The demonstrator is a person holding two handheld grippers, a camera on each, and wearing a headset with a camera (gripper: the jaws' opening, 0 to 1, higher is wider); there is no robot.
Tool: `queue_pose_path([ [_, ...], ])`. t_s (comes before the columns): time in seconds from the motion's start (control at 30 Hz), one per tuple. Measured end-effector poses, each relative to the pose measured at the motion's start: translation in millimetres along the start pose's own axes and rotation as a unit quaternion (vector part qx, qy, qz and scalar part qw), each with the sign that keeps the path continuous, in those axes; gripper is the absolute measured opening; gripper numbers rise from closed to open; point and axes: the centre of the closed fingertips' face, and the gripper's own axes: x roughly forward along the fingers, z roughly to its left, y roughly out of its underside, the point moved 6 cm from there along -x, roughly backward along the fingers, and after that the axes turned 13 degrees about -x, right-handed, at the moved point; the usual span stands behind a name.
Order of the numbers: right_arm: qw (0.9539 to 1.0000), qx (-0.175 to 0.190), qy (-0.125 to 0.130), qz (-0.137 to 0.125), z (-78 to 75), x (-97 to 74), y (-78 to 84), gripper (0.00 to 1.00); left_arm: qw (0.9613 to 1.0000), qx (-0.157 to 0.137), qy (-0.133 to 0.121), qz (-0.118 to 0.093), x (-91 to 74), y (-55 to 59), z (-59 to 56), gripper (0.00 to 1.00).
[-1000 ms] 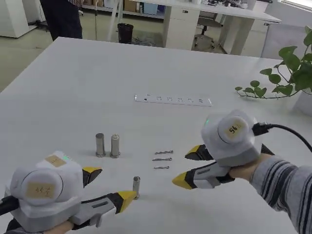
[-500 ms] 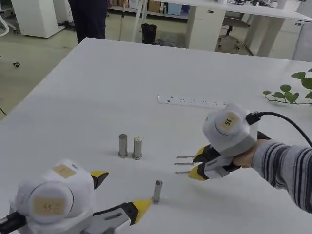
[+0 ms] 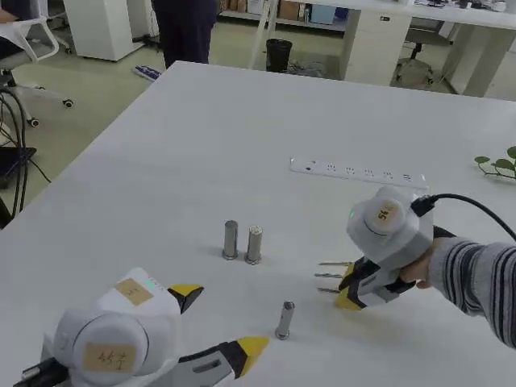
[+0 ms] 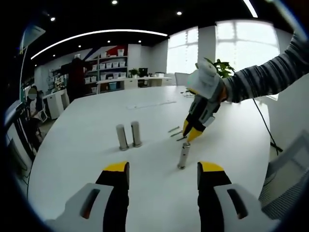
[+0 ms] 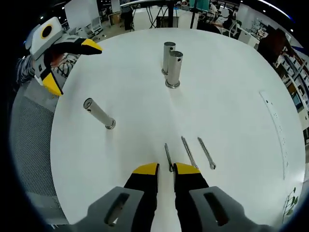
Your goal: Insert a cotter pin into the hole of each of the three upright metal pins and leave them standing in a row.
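1. Far left, near edge of the bench (image 3: 161, 161): left gripper (image 3: 219, 322), tongs wide open, nothing held, no contact with any pin
2. Mid bench: two metal pins (image 3: 242, 242) upright, just beside each other, no cotter through either
3. Right of those and nearer the person: third metal pin (image 3: 285, 320), upright, bare, well out of line with the pair
4. Further right: three cotter pins (image 3: 329, 276) lying flat side by side, all loose
5. Far right: right gripper (image 3: 349, 292) low over the near ends of the cotter pins, tongs drawn narrow
6. Progress, as judged: nothing inserted yet; three insertions and lining up the third metal pin all remain; step in hand looks like pick-up of the first cotter pin
7. Left gripper view: third metal pin sits just ahead of the open tongs, right gripper beyond it
8. Right gripper view: cross hole (image 5: 176, 57) plain near a pin's top, too small to tell from the head view; one cotter pin's end lies in the slim gap between the tongs, bench visible beside it, so not clamped; in the head view the gripper body covers this
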Motion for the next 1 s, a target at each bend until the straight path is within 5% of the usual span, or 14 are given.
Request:
queue_pose_path([
  [0.5,0.9988,-0.043,0.0,0.024,-2.1,-0.8,-2.4,0.0,0.9999,0.002,-0.011,0.01,-2.4,3.5,4.5,0.51],
  [0.67,0.9997,-0.008,0.024,0.002,-0.5,-4.3,0.2,0.0,0.9998,-0.002,-0.01,0.015,-0.7,0.2,3.9,0.49],
  [1.0,0.9971,-0.035,0.06,-0.032,17.9,-32.9,-9.5,0.0,0.9999,0.002,0.004,0.01,-2.0,-11.3,-2.4,0.43],
])
